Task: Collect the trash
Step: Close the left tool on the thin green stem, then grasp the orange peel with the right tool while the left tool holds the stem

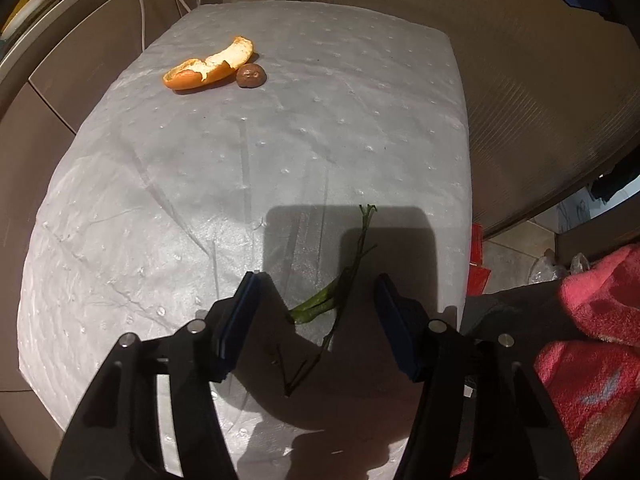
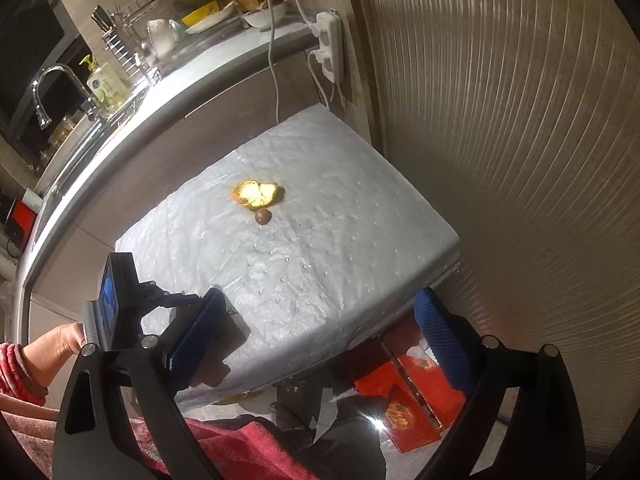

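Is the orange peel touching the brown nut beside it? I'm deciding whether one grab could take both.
Yes: in the left wrist view the orange peel rests against the brown nut, with no gap showing between them.

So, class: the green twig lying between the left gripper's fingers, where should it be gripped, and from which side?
Grip the twig where the green leaf joins the stem, its thickest part. Come straight down from above, pads closing across the stem: it lies flat on the white cover, so nothing offers a side hold. The left gripper already straddles it, open.
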Demonstrator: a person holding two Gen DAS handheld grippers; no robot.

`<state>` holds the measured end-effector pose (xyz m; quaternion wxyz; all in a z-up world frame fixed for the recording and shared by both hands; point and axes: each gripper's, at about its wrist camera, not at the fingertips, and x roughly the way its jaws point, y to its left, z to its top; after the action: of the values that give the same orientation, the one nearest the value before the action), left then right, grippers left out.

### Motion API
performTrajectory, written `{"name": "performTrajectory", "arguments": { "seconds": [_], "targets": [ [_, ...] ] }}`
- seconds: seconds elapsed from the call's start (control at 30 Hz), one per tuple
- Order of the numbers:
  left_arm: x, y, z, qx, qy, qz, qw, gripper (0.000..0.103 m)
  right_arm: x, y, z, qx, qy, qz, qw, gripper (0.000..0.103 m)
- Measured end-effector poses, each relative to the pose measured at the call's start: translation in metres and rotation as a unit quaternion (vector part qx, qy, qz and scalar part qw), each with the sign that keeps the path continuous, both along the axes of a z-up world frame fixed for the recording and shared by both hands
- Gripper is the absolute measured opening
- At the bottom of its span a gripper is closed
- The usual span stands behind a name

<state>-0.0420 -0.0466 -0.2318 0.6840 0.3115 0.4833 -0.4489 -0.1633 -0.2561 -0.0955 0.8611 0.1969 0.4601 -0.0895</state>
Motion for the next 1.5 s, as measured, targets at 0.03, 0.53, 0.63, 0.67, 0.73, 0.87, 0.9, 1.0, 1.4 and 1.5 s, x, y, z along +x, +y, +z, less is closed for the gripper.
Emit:
{"name": "performTrajectory", "arguments": {
  "seconds": [0.03,0.53,0.63,0.67,0.73,0.87,0.9,1.0,1.4,1.5],
  "targets": [
    [0.002,0.000,0.000,0.002,-0.003,0.002,1.0000,0.045,-0.001,0.001,-0.001,0.000,0.002,-0.002,1.000,0.095],
    [0.023,0.032,0.041,-0.039,0.018,0.093,0.9947,0.008,0.032,0.022,-0.013,0.010,0.004,0.051,0.999,0.095],
    [0.026,0.048,0.067,-0.069,0.018,0.139,0.9877,0.008,0.062,0.032,-0.024,0.004,0.008,0.109,0.994,0.096],
    [0.027,0.054,0.076,-0.079,0.018,0.157,0.9843,0.008,0.073,0.037,-0.029,0.001,0.010,0.129,0.992,0.096],
    [0.028,0.067,0.090,-0.091,0.019,0.190,0.9773,0.007,0.096,0.045,-0.039,-0.009,0.011,0.172,0.985,0.096],
    [0.025,0.096,0.116,-0.119,0.027,0.260,0.9578,0.008,0.144,0.057,-0.058,-0.043,0.017,0.248,0.968,0.096],
    [0.025,0.104,0.122,-0.121,0.023,0.277,0.9528,0.008,0.156,0.059,-0.062,-0.051,0.015,0.263,0.963,0.096],
    [0.021,0.125,0.134,-0.129,0.013,0.329,0.9354,0.008,0.188,0.062,-0.075,-0.068,0.015,0.302,0.951,0.095],
    [0.001,0.178,0.147,-0.130,0.005,0.485,0.8646,0.008,0.255,0.071,-0.128,-0.112,0.056,0.384,0.915,0.076],
    [-0.004,0.187,0.149,-0.129,0.004,0.505,0.8535,0.008,0.255,0.077,-0.136,-0.137,0.069,0.394,0.906,0.063]
  ]
}}
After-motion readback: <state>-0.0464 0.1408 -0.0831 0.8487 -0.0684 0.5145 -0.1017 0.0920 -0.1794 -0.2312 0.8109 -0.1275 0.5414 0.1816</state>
